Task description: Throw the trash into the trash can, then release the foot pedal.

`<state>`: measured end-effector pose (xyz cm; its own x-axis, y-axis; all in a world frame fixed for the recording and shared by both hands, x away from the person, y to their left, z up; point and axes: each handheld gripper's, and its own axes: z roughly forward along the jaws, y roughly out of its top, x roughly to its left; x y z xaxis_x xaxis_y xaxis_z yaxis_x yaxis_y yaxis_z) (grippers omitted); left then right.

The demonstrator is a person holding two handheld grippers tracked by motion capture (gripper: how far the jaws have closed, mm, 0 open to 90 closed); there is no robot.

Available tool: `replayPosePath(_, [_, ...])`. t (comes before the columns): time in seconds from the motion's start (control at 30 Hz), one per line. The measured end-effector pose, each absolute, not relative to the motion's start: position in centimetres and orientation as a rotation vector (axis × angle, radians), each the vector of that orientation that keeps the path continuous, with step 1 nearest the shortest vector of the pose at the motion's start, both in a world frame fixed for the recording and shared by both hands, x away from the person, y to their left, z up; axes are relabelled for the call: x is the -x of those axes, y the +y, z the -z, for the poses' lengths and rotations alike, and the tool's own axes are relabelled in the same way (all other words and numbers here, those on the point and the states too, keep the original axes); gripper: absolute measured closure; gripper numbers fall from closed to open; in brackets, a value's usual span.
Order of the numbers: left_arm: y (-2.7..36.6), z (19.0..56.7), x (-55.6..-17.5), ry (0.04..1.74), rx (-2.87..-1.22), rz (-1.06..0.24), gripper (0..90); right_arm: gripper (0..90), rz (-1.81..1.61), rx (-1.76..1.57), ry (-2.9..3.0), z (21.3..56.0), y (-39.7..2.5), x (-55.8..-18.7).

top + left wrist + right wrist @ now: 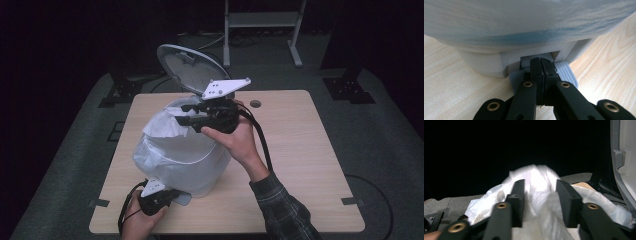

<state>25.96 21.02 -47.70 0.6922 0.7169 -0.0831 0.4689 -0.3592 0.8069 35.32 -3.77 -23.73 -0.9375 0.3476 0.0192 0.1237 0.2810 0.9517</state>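
Observation:
A white pedal bin [192, 172] stands on the wooden table [300, 150] with its lid [192, 67] tipped up and back. A white plastic bag [162, 125] lines it and bunches over the rim. My left gripper [175, 196] is shut, its tips resting on the grey ribbed pedal [566, 72] at the bin's base; in the left gripper view, the jaws of this gripper [540, 63] meet. My right gripper [186, 114] is at the bin's mouth. In the right gripper view it [541, 187] stands open with a fold of bag [541, 205] between the jaws, and the lid [624, 157] is at right.
A small round cable hole [255, 104] lies in the table behind the bin. The table's right half is bare wood. Beyond the table, a white metal frame [260, 20] and black stands [347, 85] sit on the dark floor.

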Motion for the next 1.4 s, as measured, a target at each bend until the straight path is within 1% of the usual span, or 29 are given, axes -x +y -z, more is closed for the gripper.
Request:
replayPosePath(0.17, [21.0,47.7,-25.9,0.911,-2.024,-0.358,89.5,47.9,-1.743,-0.436,2.333,23.5,-3.9,-35.0])
replayPosePath(0.27, [21.0,47.7,-26.0,0.908,-2.026,-0.360,89.5,46.8,-1.752,-0.434,2.324,23.3,-4.0,-34.9])
replayPosePath(0.53, [21.0,47.7,-25.9,0.913,-2.022,-0.364,89.5,46.9,-1.751,-0.423,2.321,23.3,-4.6,-34.2])
replayPosePath(0.8, [21.0,47.7,-25.9,0.918,-2.019,-0.364,89.5,46.9,-1.758,-0.436,2.327,23.6,-6.1,-33.8])
replayPosePath(1.13, [21.0,47.7,-25.9,0.919,-2.019,-0.357,89.0,46.9,-1.749,-0.473,2.307,24.2,-9.0,-32.8])
replayPosePath(1.4, [21.1,47.7,-25.9,0.936,-2.001,-0.323,86.4,46.8,-1.733,-0.518,2.288,25.0,-11.7,-32.1])
